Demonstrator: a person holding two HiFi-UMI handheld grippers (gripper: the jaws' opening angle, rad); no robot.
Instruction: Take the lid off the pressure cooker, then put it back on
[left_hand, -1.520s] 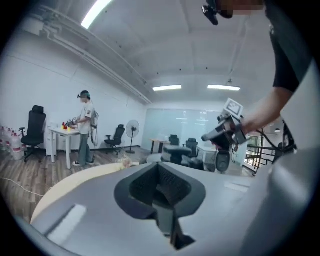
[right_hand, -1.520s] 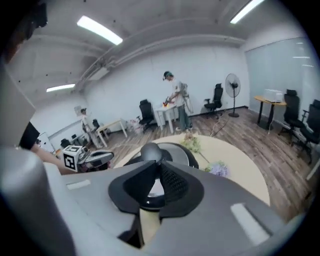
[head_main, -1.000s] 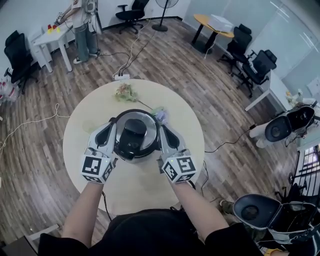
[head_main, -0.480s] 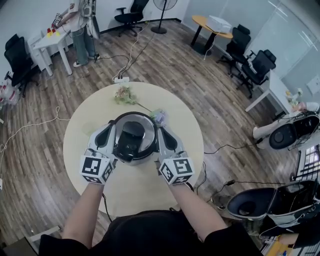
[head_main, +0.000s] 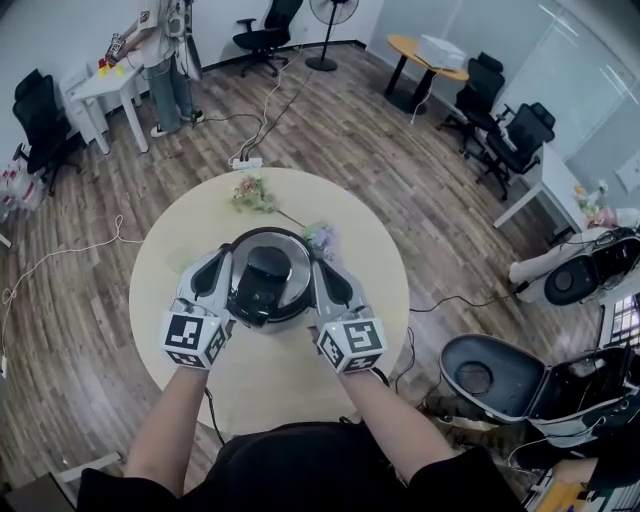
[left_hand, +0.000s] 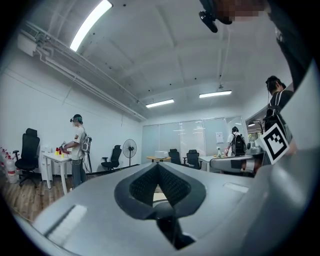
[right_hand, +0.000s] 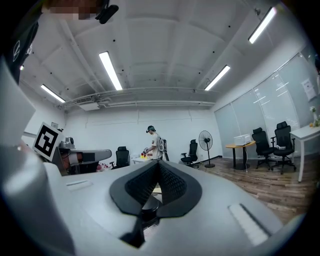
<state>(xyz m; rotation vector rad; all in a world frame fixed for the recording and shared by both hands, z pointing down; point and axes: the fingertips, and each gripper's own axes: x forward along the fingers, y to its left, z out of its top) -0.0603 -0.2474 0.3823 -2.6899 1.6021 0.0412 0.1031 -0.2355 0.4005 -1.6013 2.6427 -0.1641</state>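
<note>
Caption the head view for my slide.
Shut, the left gripper and right gripper flank the lidded pressure cooker on the table.

Head view: high above, facing steeply down, centred on pressure cooker (head_main: 268, 282) on round table (head_main: 170, 330), wide room around. Left gripper view, right gripper view: low at table height, facing level along own jaws, very near them. All three share pedestal fan (head_main: 333, 10), person at white desk (head_main: 165, 50).
</note>
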